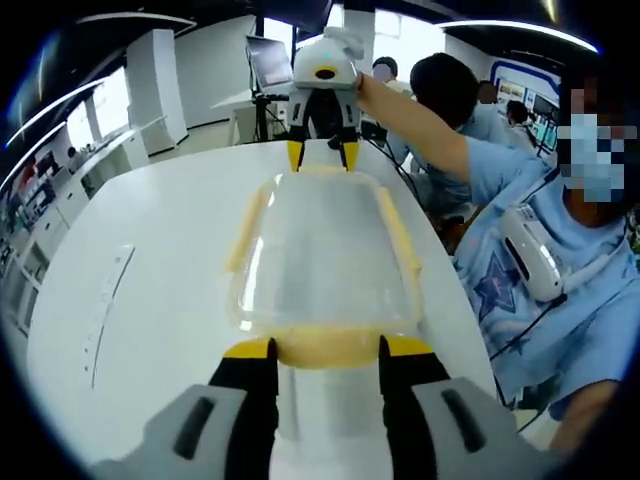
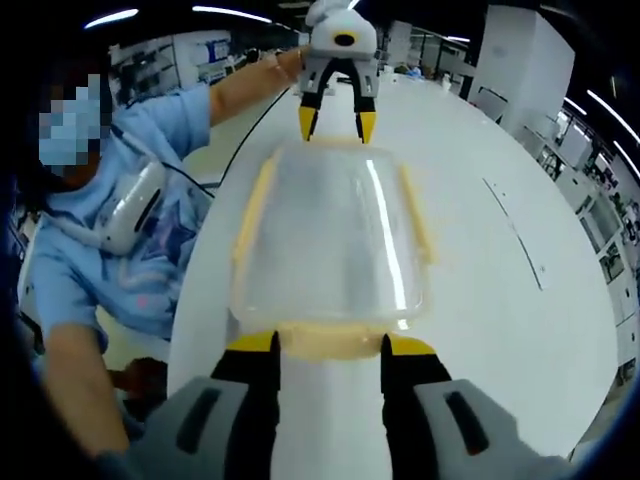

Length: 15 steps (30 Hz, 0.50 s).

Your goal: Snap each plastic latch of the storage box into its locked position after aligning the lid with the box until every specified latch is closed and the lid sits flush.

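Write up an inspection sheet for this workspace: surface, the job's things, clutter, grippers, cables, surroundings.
Surface: white table, long with rounded edges.
Job's things: clear storage box with lid on; yellow latch at the near end, latches along the sides and far end. Whether any is locked cannot be told.
Clutter: nothing seen.
Grippers: left tool open, jaws astride the near latch; right tool open at the opposite end latch.
Cables: dark cable trailing off the table edge.
Surroundings: person seated beside the table; monitor behind.
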Each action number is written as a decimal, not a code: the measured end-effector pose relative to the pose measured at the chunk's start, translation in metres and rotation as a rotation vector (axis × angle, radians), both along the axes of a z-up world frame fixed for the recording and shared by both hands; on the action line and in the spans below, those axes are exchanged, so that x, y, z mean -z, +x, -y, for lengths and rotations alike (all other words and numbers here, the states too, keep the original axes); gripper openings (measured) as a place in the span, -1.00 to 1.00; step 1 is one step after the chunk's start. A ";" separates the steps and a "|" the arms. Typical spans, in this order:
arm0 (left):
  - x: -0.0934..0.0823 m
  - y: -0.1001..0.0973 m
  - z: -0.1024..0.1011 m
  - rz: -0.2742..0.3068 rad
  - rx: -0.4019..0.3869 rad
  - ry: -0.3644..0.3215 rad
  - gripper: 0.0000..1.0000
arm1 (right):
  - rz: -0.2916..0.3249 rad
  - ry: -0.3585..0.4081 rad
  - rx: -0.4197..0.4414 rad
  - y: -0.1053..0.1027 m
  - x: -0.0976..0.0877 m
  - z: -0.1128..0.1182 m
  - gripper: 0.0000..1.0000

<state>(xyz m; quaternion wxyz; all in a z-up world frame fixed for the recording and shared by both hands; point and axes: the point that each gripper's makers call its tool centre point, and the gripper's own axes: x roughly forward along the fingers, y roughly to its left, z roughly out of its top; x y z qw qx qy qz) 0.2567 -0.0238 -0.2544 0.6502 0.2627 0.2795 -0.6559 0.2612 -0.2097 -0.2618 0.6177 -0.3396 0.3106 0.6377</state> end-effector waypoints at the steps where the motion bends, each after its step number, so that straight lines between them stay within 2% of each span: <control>1: 0.000 0.000 -0.002 -0.002 -0.002 -0.001 -0.22 | -0.001 0.000 -0.002 0.000 0.000 -0.002 -0.23; 15: -0.003 -0.005 -0.033 0.000 -0.029 -0.012 -0.22 | -0.003 -0.002 -0.026 0.000 -0.007 -0.032 -0.22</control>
